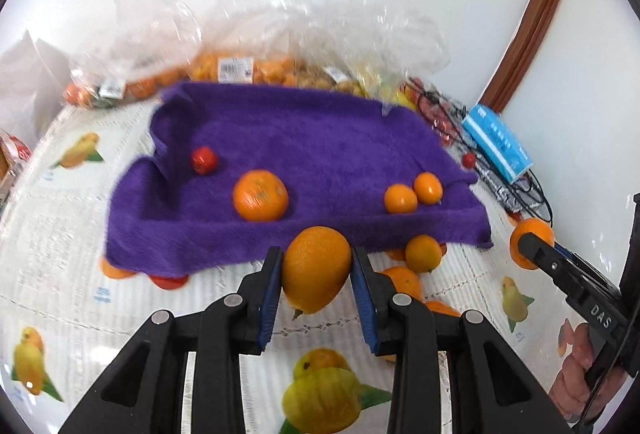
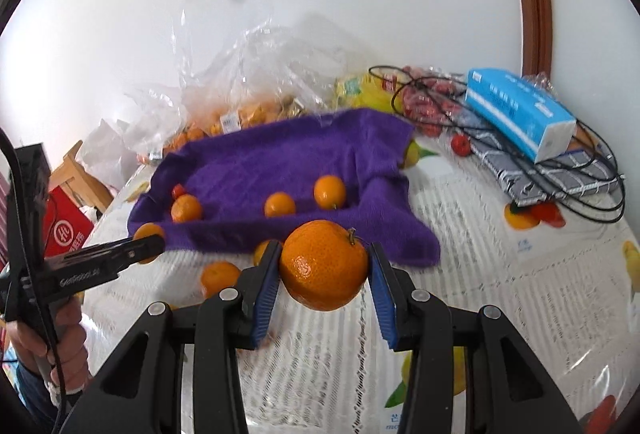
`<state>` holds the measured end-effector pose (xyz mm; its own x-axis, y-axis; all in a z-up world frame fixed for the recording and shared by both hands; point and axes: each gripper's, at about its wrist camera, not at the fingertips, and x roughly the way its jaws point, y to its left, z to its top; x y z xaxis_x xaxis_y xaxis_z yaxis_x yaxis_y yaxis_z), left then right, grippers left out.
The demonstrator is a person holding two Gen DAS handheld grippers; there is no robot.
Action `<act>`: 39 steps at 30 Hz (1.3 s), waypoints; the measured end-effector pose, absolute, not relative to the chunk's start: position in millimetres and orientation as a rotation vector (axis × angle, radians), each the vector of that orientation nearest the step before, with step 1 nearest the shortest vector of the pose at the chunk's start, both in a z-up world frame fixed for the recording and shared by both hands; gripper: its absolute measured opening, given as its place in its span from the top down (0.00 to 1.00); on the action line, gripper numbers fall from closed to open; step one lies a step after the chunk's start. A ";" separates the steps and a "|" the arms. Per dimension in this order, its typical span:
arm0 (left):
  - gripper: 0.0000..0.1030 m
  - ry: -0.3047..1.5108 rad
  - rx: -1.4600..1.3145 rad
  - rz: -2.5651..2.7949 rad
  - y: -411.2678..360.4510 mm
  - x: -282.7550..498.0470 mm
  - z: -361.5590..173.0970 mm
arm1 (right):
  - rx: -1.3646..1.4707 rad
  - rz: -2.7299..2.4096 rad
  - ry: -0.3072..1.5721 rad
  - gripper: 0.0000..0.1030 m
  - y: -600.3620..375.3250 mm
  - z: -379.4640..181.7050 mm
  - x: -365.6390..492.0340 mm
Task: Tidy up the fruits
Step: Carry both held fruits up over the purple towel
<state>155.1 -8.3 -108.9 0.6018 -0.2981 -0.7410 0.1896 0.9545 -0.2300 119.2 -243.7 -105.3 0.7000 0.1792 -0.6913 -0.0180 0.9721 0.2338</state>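
1. Left gripper [image 1: 317, 276] pinching an oval orange [image 1: 316, 270] between its blue pads, raised above the desk [image 1: 60, 234], just in front of the near edge of the purple towel [image 1: 280, 137].
2. Right gripper [image 2: 324, 270] clamped on a round mandarin [image 2: 323, 264] with a short stem, likewise held clear of the desk, near the towel's front edge.
3. Towel spread in a hollow, edges turned up; inside it, per the left wrist view: a large mandarin [image 1: 260, 195], two small oranges touching each other [image 1: 400, 198] [image 1: 427, 187], and a small red fruit [image 1: 204, 159] towards the left.
4. More loose oranges [image 1: 423, 253] lying on the patterned cloth, just beside and partly under the towel's front hem.
5. Behind the towel, crumpled clear plastic bags [image 1: 248, 33] holding more orange fruit.
6. To the right, a blue box [image 2: 520, 111] resting on a tangle of black cable [image 2: 580, 193] and a checked cloth.
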 end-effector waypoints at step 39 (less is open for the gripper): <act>0.68 0.760 -0.049 -0.161 1.3 226.9 -114.6 | 0.227 0.167 0.741 0.59 -231.4 -99.5 220.1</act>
